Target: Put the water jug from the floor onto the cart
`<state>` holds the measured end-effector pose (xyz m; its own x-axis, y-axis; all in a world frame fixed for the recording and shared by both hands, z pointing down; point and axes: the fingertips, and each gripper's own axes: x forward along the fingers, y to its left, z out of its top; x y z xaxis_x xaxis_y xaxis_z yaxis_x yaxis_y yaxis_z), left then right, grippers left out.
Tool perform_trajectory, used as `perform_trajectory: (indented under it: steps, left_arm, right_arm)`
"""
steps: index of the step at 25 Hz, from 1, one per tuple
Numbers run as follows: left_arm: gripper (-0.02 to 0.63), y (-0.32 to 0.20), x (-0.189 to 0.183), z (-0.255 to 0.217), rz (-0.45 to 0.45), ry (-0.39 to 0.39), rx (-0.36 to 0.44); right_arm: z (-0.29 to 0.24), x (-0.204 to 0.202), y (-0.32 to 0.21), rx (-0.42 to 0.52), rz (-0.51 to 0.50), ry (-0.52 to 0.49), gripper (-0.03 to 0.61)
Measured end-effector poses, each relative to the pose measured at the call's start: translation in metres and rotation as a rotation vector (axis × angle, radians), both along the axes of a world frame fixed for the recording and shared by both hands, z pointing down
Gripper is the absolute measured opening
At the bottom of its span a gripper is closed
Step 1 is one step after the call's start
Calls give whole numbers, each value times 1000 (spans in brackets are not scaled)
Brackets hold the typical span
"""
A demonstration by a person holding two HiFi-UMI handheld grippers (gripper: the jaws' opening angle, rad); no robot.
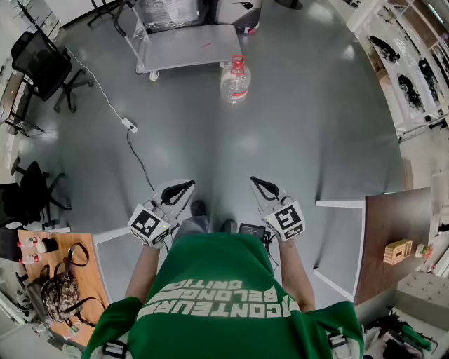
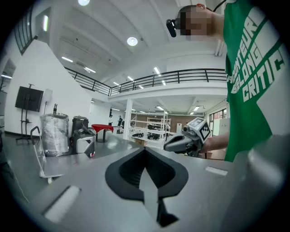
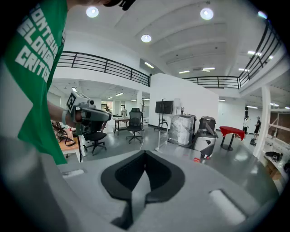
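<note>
Overhead, the head view shows a person in a green shirt (image 1: 221, 301) standing on a grey floor (image 1: 280, 126) and holding one gripper in each hand, both pointing forward and slightly down. The left gripper (image 1: 184, 188) has its two jaws brought together at the tips with nothing between them, as its own view confirms. The right gripper (image 1: 261, 185) is likewise closed and empty, its black-lined jaws meeting at a point. The two grippers are level with each other and near together in front of the body. The water jug (image 1: 236, 79), clear with a red cap, stands upright on the floor, well apart from both grippers and ahead of them. It is just beside the near right corner of the cart (image 1: 189, 45); whether it touches the cart cannot be told. The cart is a low grey platform on castors, and a plastic-wrapped load (image 1: 168, 10) sits at its far end. A black office chair (image 1: 42, 63) stands at upper left, and a white cable (image 1: 105, 98) runs across the floor to a socket block (image 1: 130, 126).
</note>
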<state>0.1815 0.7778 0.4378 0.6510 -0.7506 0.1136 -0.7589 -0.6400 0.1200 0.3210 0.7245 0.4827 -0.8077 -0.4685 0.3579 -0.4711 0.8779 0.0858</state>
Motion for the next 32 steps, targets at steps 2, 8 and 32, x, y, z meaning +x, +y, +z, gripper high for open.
perform_trajectory:
  steps: [2,8,32]
  left_arm:
    - [14,-5,0,-12,22,-11,19]
    - [14,-19,4,-14,78,-33,75]
    - [14,-32,23,4,212,33,47]
  right_arm:
    - [11,8,5,-30,23,-8,-9]
    - [6,-6,23,-26,-32,9,-9]
    - [-14,-13,-4,-1,154,-62,-9]
